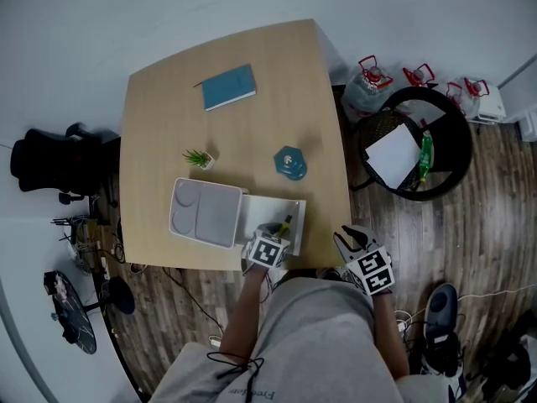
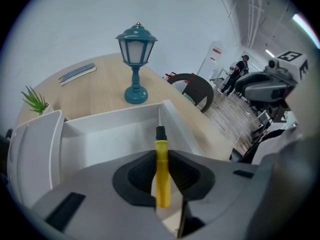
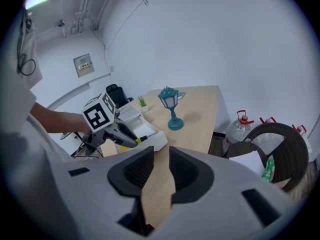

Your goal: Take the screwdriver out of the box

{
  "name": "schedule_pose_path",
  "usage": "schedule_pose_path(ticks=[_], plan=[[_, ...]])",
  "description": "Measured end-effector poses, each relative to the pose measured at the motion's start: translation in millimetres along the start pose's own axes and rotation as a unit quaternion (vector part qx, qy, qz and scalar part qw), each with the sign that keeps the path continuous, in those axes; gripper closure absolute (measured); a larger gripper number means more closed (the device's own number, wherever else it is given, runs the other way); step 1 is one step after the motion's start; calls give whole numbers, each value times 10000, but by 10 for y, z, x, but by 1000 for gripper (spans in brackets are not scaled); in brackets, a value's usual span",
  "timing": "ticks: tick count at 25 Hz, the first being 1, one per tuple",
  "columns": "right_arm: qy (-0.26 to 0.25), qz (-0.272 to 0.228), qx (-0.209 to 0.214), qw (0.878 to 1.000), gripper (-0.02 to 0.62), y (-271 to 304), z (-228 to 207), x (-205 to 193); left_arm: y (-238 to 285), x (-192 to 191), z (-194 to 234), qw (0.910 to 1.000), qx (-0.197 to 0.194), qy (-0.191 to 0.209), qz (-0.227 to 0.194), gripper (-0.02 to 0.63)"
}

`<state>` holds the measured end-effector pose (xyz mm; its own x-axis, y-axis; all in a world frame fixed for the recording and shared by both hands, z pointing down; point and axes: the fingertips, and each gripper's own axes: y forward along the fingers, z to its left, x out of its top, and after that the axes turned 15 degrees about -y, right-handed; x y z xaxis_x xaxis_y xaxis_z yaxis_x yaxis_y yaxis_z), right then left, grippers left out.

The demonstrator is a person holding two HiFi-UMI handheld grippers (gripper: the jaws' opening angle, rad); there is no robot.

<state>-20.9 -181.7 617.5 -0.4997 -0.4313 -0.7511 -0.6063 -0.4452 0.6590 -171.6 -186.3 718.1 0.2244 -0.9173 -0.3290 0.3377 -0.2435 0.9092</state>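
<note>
The person's grey top [image 1: 323,334] is nearest, at the near edge of the wooden counter [image 1: 168,107]. The left tool [image 1: 281,229] is clenched on the yellow handle of the screwdriver [image 2: 161,179]. Both of its dark pads press on the sides of the handle. The screwdriver's black neck and thin metal end point away over the open inside of the white box [image 2: 115,121]. I cannot tell if the tip touches the box floor.

The right tool [image 3: 156,166] is released. Its jaws stand apart, with only bare counter showing between them. It hangs off the counter's near right corner, beside the left tool but not touching it.

The box sits at the near edge of the counter. Its grey lid [image 1: 205,212] lies flipped open on the left side.

Just past the box stands a small teal lamp [image 2: 136,59]. A little green plant [image 1: 198,158] in a white pot stands to the left of the lamp, near the lid. Farther back lies a blue notebook [image 1: 228,86].

On the floor to the right is a round black chair [image 1: 449,141] with a white paper [image 1: 393,154] on it. Water jugs [image 1: 373,78] with red handles stand behind it.
</note>
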Motion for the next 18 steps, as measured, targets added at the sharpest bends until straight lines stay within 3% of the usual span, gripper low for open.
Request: schedule_pose_path(ticks=[8,18], plan=[[-76,-116,72,9999,495,-46,58,44,-240,123,-81,9994,-34,-134,-321,535],[121,-471,233,9985,499,-66,179,102,-619,369,-173,9907,-29,-389,-1304,534]])
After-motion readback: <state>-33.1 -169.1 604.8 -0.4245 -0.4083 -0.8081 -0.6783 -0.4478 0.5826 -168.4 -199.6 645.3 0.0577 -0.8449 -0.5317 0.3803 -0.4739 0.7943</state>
